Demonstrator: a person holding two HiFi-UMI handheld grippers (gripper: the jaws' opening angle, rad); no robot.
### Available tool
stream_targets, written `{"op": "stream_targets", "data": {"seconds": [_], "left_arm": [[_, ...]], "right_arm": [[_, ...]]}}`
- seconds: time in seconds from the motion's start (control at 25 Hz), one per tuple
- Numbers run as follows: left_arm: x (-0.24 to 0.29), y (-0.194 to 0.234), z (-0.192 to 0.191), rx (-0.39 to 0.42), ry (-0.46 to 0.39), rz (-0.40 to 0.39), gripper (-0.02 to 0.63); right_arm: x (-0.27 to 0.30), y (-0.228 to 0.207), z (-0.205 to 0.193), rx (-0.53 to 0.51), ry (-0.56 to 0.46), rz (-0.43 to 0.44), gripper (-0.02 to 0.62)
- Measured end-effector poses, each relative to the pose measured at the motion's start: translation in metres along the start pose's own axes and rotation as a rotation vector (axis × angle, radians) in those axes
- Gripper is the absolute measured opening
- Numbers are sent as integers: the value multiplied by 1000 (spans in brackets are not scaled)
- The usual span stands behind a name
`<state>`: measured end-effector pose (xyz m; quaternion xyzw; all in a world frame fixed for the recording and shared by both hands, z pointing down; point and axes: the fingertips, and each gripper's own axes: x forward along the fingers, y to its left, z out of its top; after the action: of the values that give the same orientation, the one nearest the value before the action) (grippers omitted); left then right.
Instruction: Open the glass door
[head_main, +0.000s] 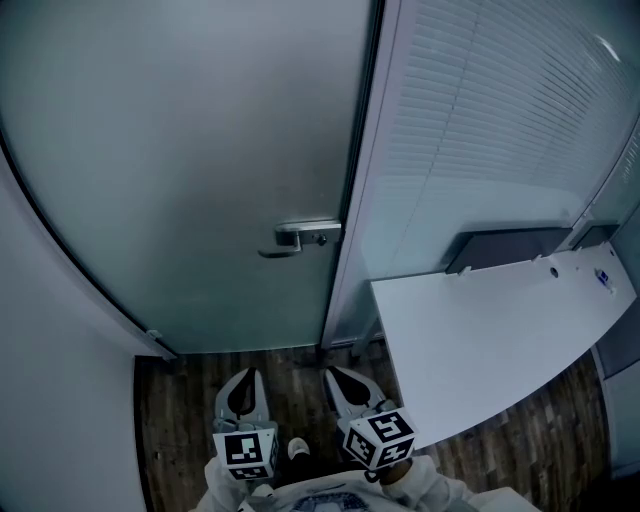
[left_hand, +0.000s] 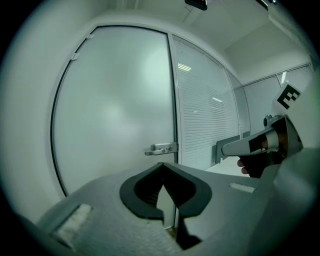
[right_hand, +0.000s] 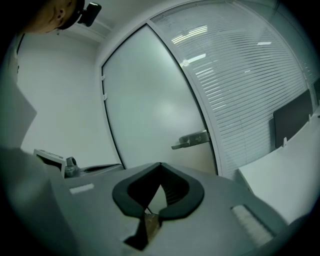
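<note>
Ahead, glass door (head_main: 180, 170) standing shut, handle (head_main: 305, 236) at right edge. Left tongs (head_main: 244, 380), right tongs (head_main: 338, 378) pressing together, empty, hovering over narrow floor (head_main: 195, 400) strip between wall (head_main: 60, 380) and table (head_main: 480, 340) edge. Door top running out of frame.

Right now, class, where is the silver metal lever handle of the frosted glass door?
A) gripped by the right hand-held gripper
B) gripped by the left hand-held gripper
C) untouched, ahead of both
C: the silver metal lever handle sits on the frosted glass door, apart from the left hand-held gripper and right hand-held gripper, both shut and empty.
</note>
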<state>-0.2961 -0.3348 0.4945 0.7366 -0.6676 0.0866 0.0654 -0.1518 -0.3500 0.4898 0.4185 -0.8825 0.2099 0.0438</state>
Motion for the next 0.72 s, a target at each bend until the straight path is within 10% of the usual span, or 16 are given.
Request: {"op": "stream_targets", "data": {"seconds": [0.72], "left_arm": [[82,-9,11,37,13,-84,21]], "right_arm": [[50,-46,22,22,14,-27,3]]}}
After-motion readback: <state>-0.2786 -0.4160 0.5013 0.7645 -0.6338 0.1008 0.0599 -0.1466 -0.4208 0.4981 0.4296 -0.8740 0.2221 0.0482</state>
